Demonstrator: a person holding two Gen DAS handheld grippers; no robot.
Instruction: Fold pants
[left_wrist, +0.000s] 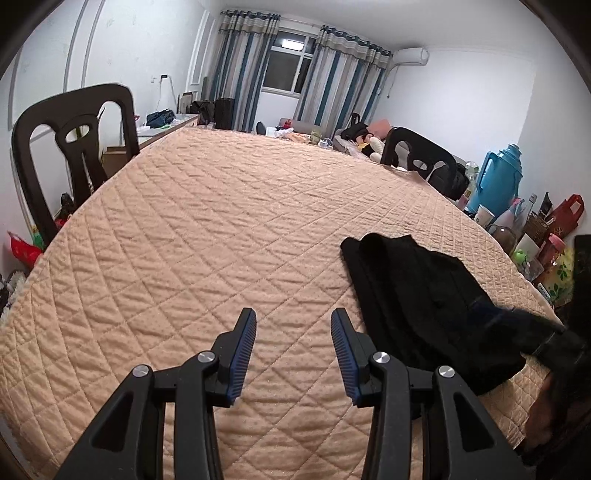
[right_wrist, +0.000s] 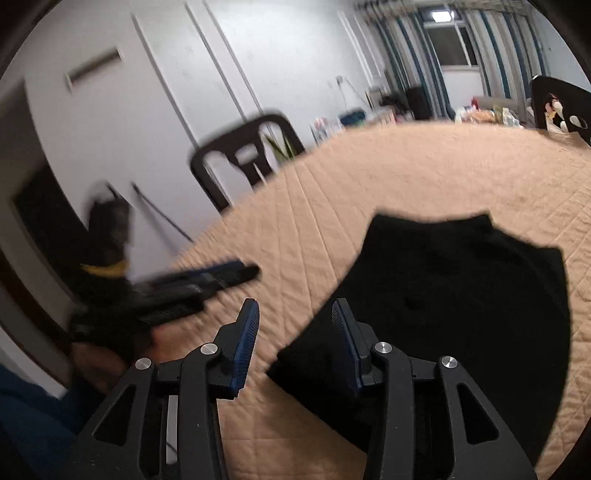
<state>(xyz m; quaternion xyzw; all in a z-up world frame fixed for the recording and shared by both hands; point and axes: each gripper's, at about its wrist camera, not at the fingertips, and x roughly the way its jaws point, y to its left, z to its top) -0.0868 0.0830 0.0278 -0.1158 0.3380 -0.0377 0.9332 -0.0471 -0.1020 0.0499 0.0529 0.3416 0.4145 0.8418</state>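
Black pants (left_wrist: 424, 306) are seen folded compactly on the quilted bed (left_wrist: 221, 221), apparently just released, since both the left claw (left_wrist: 293, 332) and right claw (right_wrist: 295, 325) are spread, nothing pinched.

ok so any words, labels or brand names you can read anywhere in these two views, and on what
None can be read.
Red bag beside the bed: a mark shows on its front, too small to read.
Bottles and cups near the blue thermos: any labels too small.
Black pants: no visible tag.
Right wrist view: too blurred.
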